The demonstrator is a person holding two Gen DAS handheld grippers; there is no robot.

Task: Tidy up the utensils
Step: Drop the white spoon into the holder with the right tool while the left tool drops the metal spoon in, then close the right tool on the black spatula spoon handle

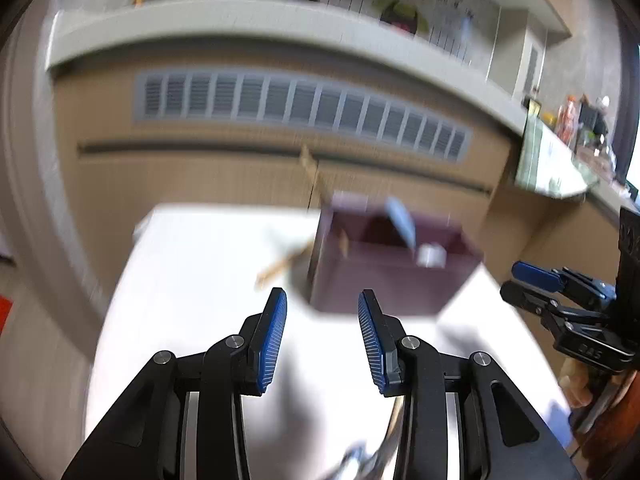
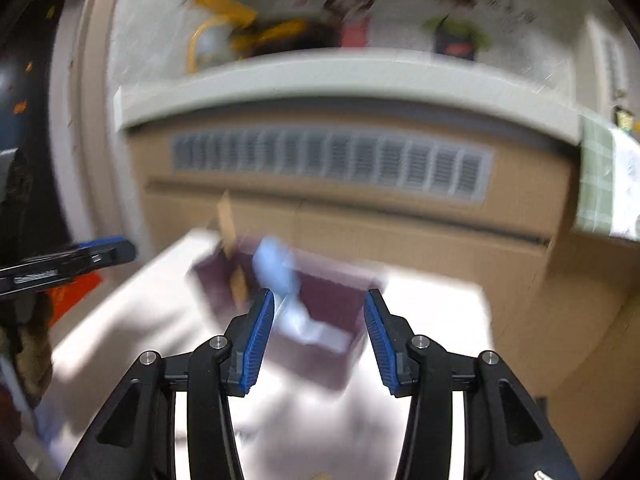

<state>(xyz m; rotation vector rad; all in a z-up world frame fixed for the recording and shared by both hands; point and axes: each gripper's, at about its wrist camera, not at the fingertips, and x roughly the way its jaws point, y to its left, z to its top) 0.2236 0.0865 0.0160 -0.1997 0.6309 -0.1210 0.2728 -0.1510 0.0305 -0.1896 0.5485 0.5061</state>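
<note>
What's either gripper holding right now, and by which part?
Nothing. The left gripper and the right gripper both have open jaws with only the white table and the maroon box visible beyond them.

text: none legible | wall poster [image 1: 440, 4] lettering: blurred | claw marking: unclear

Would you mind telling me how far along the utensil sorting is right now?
Done: a light blue utensil and a wooden one stand in the maroon box. In hand: nothing; the left claw and right claw are both open and empty. Left: a wooden utensil lies on the white table.
</note>
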